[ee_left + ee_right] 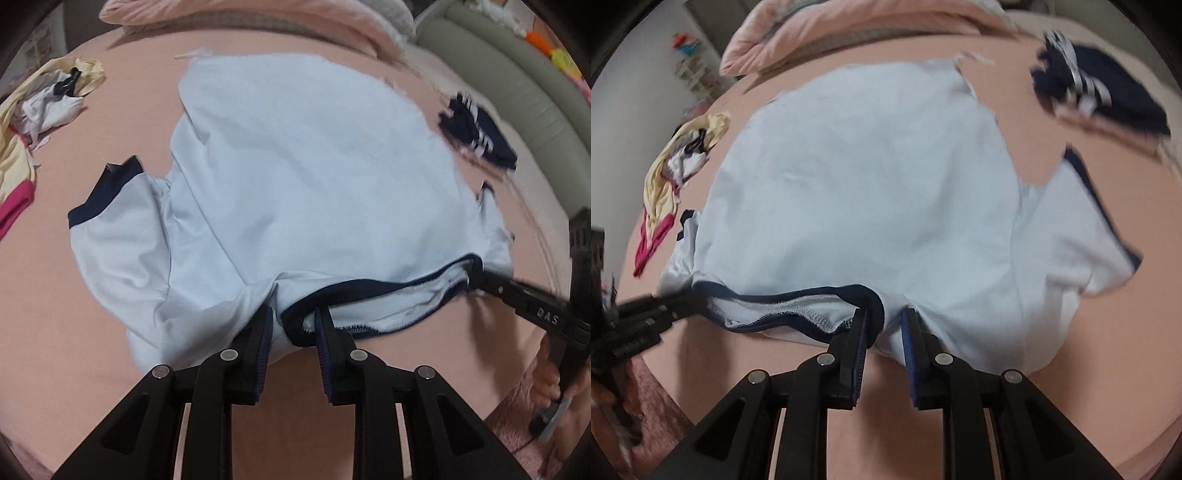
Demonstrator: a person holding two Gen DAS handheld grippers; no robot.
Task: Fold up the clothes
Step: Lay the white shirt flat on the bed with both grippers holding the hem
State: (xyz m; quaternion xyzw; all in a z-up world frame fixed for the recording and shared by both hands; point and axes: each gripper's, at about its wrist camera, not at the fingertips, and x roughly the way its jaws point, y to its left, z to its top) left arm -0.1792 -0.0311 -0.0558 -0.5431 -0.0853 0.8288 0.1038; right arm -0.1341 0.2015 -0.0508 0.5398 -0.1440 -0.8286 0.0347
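Lying spread across the pink bed sheet [55,295] is a pale blue T-shirt [303,166] with navy trim, its body reaching away toward the pillows and its collar [388,286] pulled taut along the near edge.

Sitting far left on the sheet is a loose heap of yellow, white and pink clothes [22,129], well apart from the shirt. Next to the right, the shirt's one short sleeve [110,229] is lying flat, its navy cuff pointing toward that heap.

Gripping near the collar's left end is the left gripper [293,325]; its jaws are standing slightly apart with shirt fabric bunched between the blue pads, so it is holding the shirt by the shoulder beside the neckline.

Further right, the right gripper [884,332] is doing the same at the collar's other end, its jaws a little apart with the navy neckband and pale fabric pinched between them. In the left wrist view it is reaching in from the right edge, a hand [554,384] wrapped round its handle.

Beyond it, the other sleeve [1089,229] is lying spread out, and a folded navy garment with white stripes [1108,92] is resting on the sheet further back, apart from the shirt.
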